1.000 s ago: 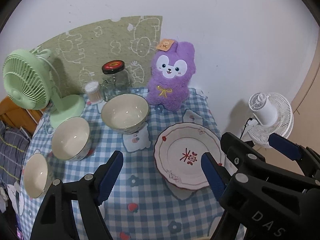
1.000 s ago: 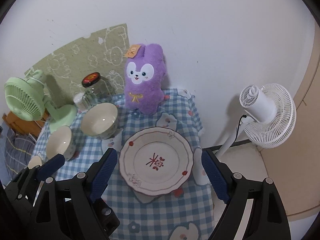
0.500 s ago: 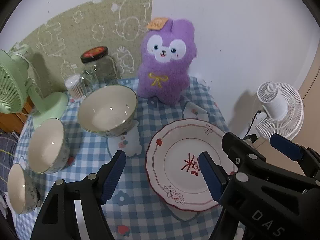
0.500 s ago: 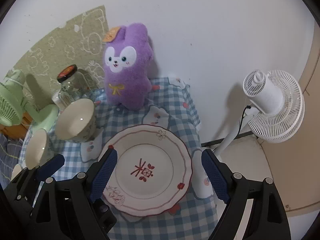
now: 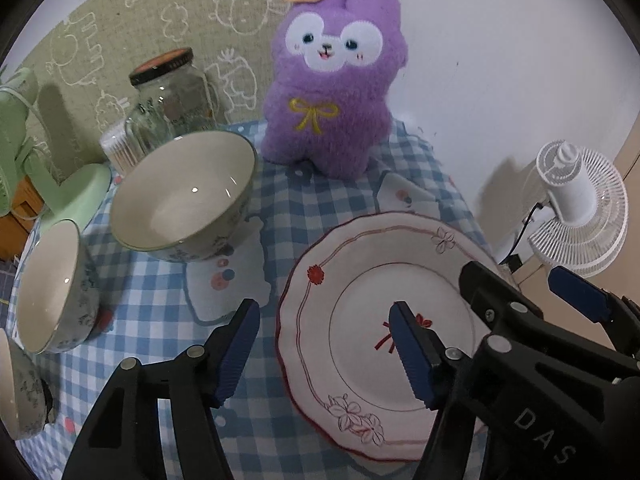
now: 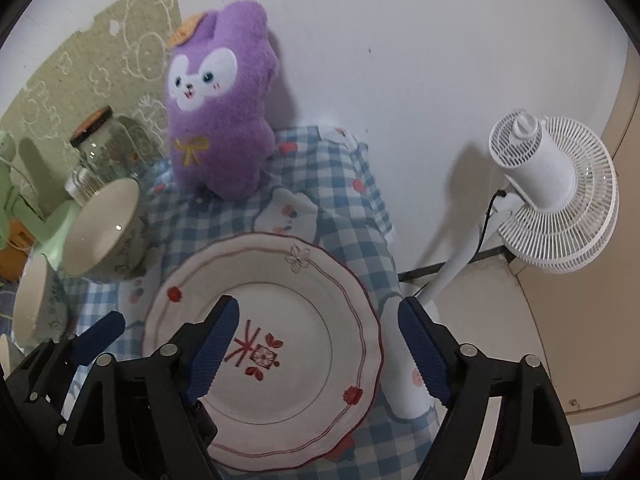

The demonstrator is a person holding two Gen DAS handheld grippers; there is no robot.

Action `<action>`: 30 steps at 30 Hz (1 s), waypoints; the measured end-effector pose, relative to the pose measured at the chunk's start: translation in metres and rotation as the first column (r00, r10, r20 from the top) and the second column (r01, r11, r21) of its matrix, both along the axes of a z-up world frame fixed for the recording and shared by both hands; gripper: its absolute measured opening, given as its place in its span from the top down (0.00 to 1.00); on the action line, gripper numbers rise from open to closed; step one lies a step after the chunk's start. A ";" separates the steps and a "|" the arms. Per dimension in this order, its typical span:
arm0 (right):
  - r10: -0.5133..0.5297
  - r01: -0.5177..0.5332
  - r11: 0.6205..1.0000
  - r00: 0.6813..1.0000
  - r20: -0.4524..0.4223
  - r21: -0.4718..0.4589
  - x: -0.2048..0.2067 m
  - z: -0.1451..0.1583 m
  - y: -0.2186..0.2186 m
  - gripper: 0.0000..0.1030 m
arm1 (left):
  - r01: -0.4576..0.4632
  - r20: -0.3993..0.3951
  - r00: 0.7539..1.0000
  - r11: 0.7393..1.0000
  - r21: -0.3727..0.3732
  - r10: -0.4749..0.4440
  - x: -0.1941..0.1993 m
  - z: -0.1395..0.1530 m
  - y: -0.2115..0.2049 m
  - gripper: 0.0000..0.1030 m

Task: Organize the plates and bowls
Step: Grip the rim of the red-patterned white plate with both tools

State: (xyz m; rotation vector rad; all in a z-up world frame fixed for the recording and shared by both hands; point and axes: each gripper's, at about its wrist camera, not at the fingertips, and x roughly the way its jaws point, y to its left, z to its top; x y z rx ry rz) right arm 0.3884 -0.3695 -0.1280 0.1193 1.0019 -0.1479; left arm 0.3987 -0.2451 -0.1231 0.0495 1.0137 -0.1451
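Observation:
A white plate (image 5: 360, 308) with a red rim and red motif lies on the blue checked tablecloth (image 5: 160, 312); it also shows in the right wrist view (image 6: 280, 300). My left gripper (image 5: 324, 352) is open and straddles the plate's left rim. My right gripper (image 6: 320, 344) is open and straddles the plate's right rim. A large bowl (image 5: 184, 196) stands left of the plate, also in the right wrist view (image 6: 104, 228). A medium bowl (image 5: 52, 288) and a small bowl (image 5: 16, 396) follow at the far left.
A purple plush rabbit (image 5: 336, 80) sits behind the plate against the wall. A glass jar (image 5: 172, 96), a toothpick holder (image 5: 118, 148) and a green fan (image 5: 24, 152) stand at the back left. A white floor fan (image 6: 556, 192) is beyond the table's right edge.
Both grippers have moved forward and down toward the plate, which now fills more of both views. Both stay open.

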 end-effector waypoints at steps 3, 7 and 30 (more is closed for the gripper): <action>-0.004 0.004 1.000 1.000 -0.022 0.016 0.001 -0.010 -0.002 0.19 | 0.004 -0.015 1.000 1.000 0.024 -0.003 0.003 -0.009 -0.004 0.33; 0.012 -0.012 1.000 0.999 -0.052 0.008 0.007 -0.020 -0.001 0.20 | 0.006 -0.043 0.999 0.999 0.032 -0.004 0.007 -0.020 -0.005 0.33; -0.002 -0.011 0.994 0.992 -0.127 -0.107 0.015 -0.042 -0.007 0.57 | 0.011 -0.113 0.994 1.000 0.030 -0.007 0.019 -0.039 -0.005 0.48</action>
